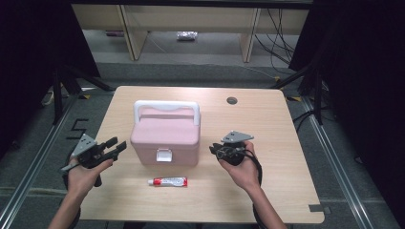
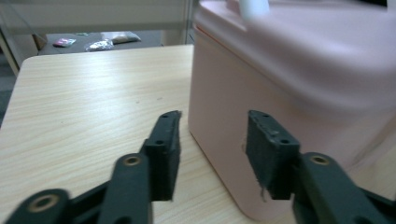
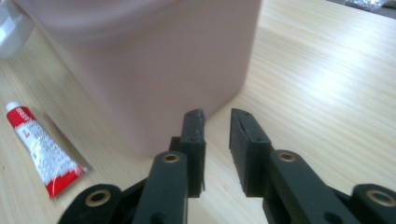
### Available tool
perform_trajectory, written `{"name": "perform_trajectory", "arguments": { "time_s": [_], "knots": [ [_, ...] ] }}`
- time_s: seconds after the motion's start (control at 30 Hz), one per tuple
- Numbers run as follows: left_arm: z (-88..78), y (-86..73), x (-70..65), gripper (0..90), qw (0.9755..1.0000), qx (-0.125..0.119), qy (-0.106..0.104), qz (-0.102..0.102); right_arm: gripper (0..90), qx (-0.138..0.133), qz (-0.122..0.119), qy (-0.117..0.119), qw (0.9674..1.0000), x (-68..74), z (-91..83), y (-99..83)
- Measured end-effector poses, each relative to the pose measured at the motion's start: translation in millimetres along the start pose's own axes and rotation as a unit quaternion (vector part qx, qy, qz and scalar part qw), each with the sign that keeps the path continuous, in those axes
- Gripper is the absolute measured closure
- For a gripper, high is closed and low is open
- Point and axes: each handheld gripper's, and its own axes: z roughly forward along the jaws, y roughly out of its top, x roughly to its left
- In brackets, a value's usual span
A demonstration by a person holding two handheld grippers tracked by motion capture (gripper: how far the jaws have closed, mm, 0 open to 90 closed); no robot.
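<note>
Sitting in the middle of the wood table (image 1: 282,143) is a pink box (image 1: 165,136) w/ a white handle (image 1: 166,106) on top & a white latch (image 1: 164,155) on its front. The lid is down.

L gripper (image 1: 117,145) is just beside the box's left side, held in the person's left hand (image 1: 83,174). Its jaws are open w/ nothing between them. In the left gripper view the jaws point at the box's near corner, close to the pink wall, not touching it.

R gripper (image 1: 215,150) is just beside the box's right side, held in the right hand (image 1: 243,169). Its jaws are a bit apart, a small gap, nothing in it. In the right gripper view the box corner (image 3: 187,79) is right past the jaw tips; can't tell if they touch it.

A small red & white tube (image 1: 167,182) lies flat on the table in front of the box, near it but apart, between the 2 hands. Its white cap (image 3: 12,106) end points left in the high view.
</note>
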Motion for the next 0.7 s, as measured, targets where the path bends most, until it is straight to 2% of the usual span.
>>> {"name": "perform_trajectory", "arguments": {
  "time_s": [0.07,0.1,0.17,0.2,0.3,0.37,0.4,0.43,0.5,0.6,0.7],
  "knots": [
    [-6.7,3.1,-0.8,46.7,0.9997,-0.004,0.011,-0.020,72.6,-0.004,-0.003,0.003,1.0000,-4.3,-5.7,-4.5],
    [-9.2,4.9,-1.6,41.4,0.9994,-0.010,0.014,-0.029,69.5,-0.006,0.007,-0.003,0.9999,-7.2,-11.6,-8.4],
    [-11.2,7.3,-3.2,40.0,0.9995,-0.012,0.014,-0.026,69.0,-0.004,0.002,0.000,1.0000,-8.7,-13.5,-8.8],
    [-12.1,8.6,-4.1,38.2,0.9995,-0.015,0.017,-0.021,67.9,-0.003,0.007,-0.008,0.9999,-9.0,-16.3,-9.8],
    [-13.0,13.4,-5.7,38.1,0.9993,-0.024,0.015,-0.023,65.6,-0.007,0.004,-0.010,0.9999,-11.1,-18.8,-12.5],
    [-13.5,15.9,-6.4,41.3,0.9993,-0.024,0.014,-0.024,63.4,-0.010,0.009,-0.007,0.9999,-9.1,-19.0,-15.9],
    [-14.2,17.2,-7.3,42.3,0.9993,-0.023,0.017,-0.022,62.5,-0.012,0.004,-0.003,0.9999,-9.0,-19.1,-16.7],
    [-14.3,18.3,-7.9,43.1,0.9994,-0.023,0.017,-0.018,61.8,-0.011,0.013,-0.010,0.9998,-7.0,-20.4,-17.9],
    [-14.3,20.2,-9.3,43.6,0.9994,-0.026,0.015,-0.014,61.3,-0.017,0.006,-0.005,0.9998,-6.9,-19.5,-18.7],
    [-17.5,24.4,-13.0,43.9,0.9992,-0.031,0.010,-0.023,60.2,-0.011,0.007,-0.003,0.9999,-5.2,-21.5,-19.2],
    [-19.0,30.3,-17.3,44.5,0.9985,-0.043,-0.004,-0.033,59.0,-0.011,0.010,-0.001,0.9999,-3.8,-18.7,-18.9]
  ]
}}
